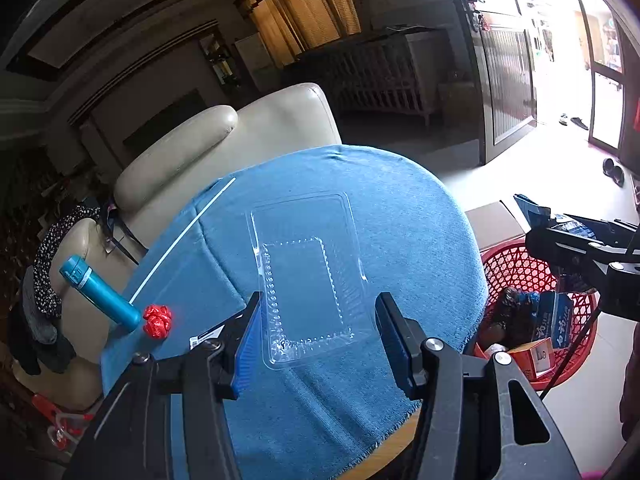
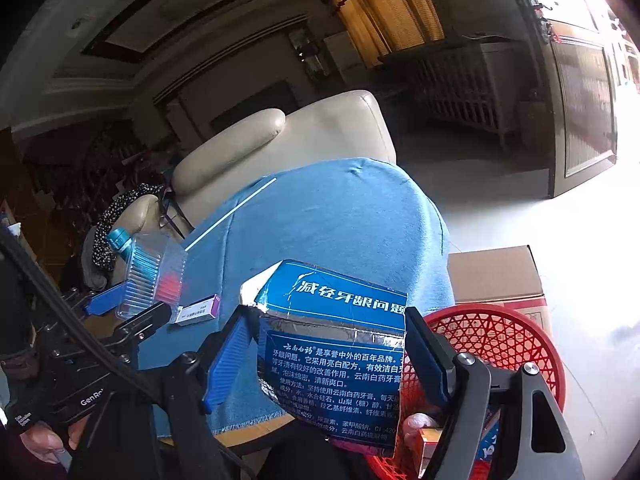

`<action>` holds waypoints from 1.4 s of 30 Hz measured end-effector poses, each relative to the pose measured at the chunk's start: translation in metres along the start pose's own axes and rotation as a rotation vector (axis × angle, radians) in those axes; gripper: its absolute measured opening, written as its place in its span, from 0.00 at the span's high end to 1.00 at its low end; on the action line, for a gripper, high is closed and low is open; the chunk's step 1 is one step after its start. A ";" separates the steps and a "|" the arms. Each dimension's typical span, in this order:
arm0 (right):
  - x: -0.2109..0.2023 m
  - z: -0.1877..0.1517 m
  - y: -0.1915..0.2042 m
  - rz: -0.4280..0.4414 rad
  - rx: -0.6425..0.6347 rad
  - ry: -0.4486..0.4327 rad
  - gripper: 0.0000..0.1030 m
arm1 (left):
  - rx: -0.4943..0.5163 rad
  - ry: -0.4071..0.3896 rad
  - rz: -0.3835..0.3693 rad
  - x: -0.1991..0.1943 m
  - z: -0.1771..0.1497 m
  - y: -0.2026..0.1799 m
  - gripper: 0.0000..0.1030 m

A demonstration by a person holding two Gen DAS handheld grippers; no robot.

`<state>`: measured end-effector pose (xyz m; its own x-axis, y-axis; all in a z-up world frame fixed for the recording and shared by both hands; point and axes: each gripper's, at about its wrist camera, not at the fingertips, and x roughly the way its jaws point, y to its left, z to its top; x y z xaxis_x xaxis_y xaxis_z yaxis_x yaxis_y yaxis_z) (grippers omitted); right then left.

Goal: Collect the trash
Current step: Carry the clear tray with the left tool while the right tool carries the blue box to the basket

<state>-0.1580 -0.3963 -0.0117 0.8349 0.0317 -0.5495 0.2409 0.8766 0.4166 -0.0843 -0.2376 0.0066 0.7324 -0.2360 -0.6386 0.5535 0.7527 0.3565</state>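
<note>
My left gripper (image 1: 320, 304) is shut on a clear plastic tray (image 1: 308, 276), its pads pressing the tray's two long sides just above the blue tablecloth (image 1: 400, 208). From the right wrist view the same tray (image 2: 156, 268) sits lifted in the left gripper (image 2: 148, 296). My right gripper (image 2: 326, 316) is shut on a torn blue toothpaste box (image 2: 340, 308) with white print, held over the near rim of a red mesh basket (image 2: 500, 336). The basket (image 1: 516, 264) stands on the floor to the right of the table and holds several boxes and a dark bag.
On the cloth's left side lie a teal bottle (image 1: 100, 292), a crumpled red wrapper (image 1: 158, 322), a thin white stick (image 1: 184, 236) and a small white and purple box (image 2: 198, 310). A cardboard box (image 2: 496, 276) stands behind the basket. A cream sofa (image 1: 260, 128) lies beyond the table.
</note>
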 end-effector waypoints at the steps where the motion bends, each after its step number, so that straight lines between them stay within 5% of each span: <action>1: -0.001 0.000 0.000 0.001 0.002 0.000 0.25 | 0.003 -0.001 0.000 0.000 0.000 -0.001 0.45; 42: -0.036 -0.005 -0.044 -0.049 0.134 -0.064 0.25 | 0.103 -0.021 -0.072 -0.002 0.016 -0.051 0.45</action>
<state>-0.2013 -0.4334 -0.0141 0.8492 -0.0435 -0.5262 0.3424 0.8041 0.4860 -0.1075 -0.2848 0.0003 0.6970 -0.3005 -0.6511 0.6416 0.6668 0.3791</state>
